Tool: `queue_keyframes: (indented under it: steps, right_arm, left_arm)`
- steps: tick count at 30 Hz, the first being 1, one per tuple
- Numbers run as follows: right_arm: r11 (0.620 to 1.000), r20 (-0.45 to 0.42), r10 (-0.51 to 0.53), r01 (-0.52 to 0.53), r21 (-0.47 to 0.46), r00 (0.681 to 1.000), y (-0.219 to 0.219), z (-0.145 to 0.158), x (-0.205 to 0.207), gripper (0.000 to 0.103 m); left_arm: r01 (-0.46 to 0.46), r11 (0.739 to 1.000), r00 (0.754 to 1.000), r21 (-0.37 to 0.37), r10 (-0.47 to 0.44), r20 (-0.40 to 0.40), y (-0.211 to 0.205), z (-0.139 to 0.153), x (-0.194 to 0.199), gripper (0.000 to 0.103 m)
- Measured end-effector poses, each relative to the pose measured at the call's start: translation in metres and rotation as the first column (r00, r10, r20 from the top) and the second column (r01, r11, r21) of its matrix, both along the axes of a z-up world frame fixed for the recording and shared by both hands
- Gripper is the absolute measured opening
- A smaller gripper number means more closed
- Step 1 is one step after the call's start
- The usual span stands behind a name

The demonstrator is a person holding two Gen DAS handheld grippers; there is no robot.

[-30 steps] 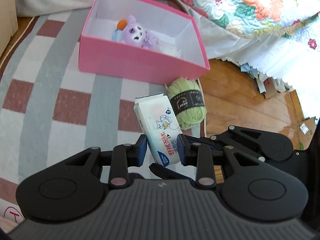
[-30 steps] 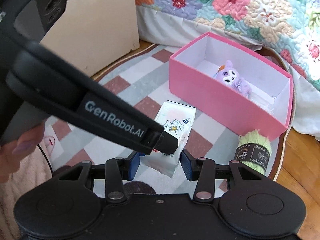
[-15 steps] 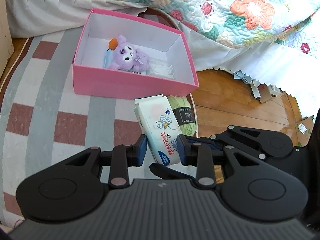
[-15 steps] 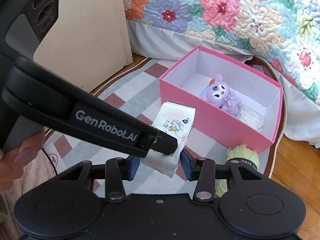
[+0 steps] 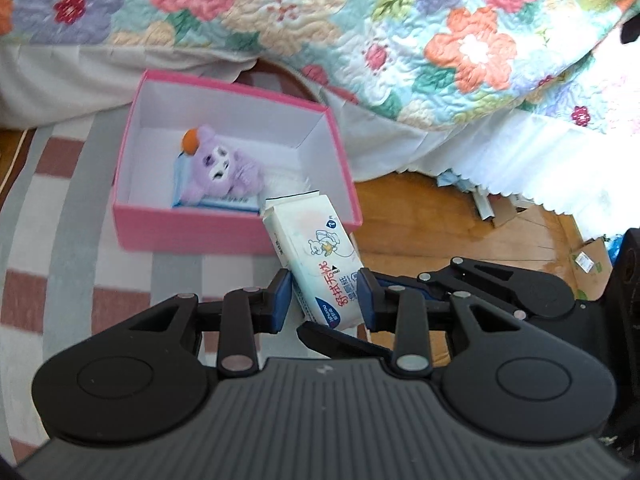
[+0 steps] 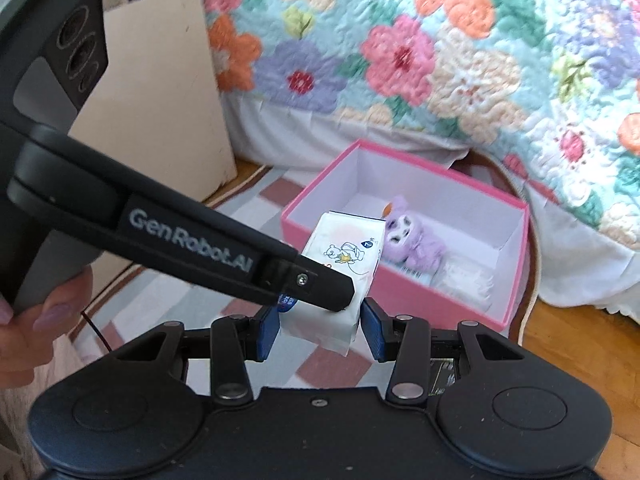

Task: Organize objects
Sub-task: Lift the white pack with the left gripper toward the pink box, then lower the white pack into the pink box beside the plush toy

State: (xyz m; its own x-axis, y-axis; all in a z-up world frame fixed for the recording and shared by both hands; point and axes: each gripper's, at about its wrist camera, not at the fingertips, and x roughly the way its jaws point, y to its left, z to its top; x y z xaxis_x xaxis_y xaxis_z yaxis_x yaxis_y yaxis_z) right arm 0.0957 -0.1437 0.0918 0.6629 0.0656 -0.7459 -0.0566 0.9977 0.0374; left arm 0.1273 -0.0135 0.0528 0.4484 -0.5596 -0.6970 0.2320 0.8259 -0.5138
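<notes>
A white tissue pack point(image 5: 316, 248) with a cartoon bear and red print hangs in the air over the near right corner of the pink box point(image 5: 192, 232). My left gripper point(image 5: 323, 300) has its blue pads against the pack's sides, and its jaws are opening slightly. From the right, the other gripper's fingers point(image 5: 472, 280) reach in under the pack. In the right wrist view my right gripper point(image 6: 318, 330) grips the lower end of the pack point(image 6: 344, 248). The left gripper's finger point(image 6: 312, 284) crosses in front. A purple plush toy point(image 5: 220, 164) lies inside the box.
The box stands on a striped rug point(image 5: 60, 240) beside a bed with a floral quilt point(image 5: 360, 20). Wooden floor point(image 5: 460, 220) with paper scraps point(image 5: 500, 208) lies to the right. A cardboard panel point(image 6: 160, 100) leans at the left. A person's hand point(image 6: 48, 312) holds the left gripper.
Both grippers have risen with the tissue pack and moved toward the pink box. The pack now overlaps the box's near edge, and the green yarn has dropped out of sight.
</notes>
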Motion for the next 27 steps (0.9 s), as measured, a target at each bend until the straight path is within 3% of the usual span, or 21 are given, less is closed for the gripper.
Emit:
queue_keyframes:
  steps: [10,21,27]
  right_arm:
    - [0.998,0.065,-0.058,0.058,0.007,0.996,-0.032,0.002,0.032,0.049]
    - [0.996,0.021,-0.092,0.092,0.009,0.996,-0.076,-0.033,0.087,0.049]
    - [0.992,-0.020,-0.120,0.120,0.026,0.993,-0.097,-0.060,0.110,0.049]
  left_arm:
    - [0.014,1.000,0.999,-0.011,-0.014,0.035,-0.012,0.002,0.053,0.033]
    - [-0.002,1.000,0.999,-0.023,0.002,-0.035,-0.032,-0.041,0.127,0.033]
    - [0.006,0.999,0.997,0.040,-0.003,-0.074,-0.051,-0.066,0.159,0.033]
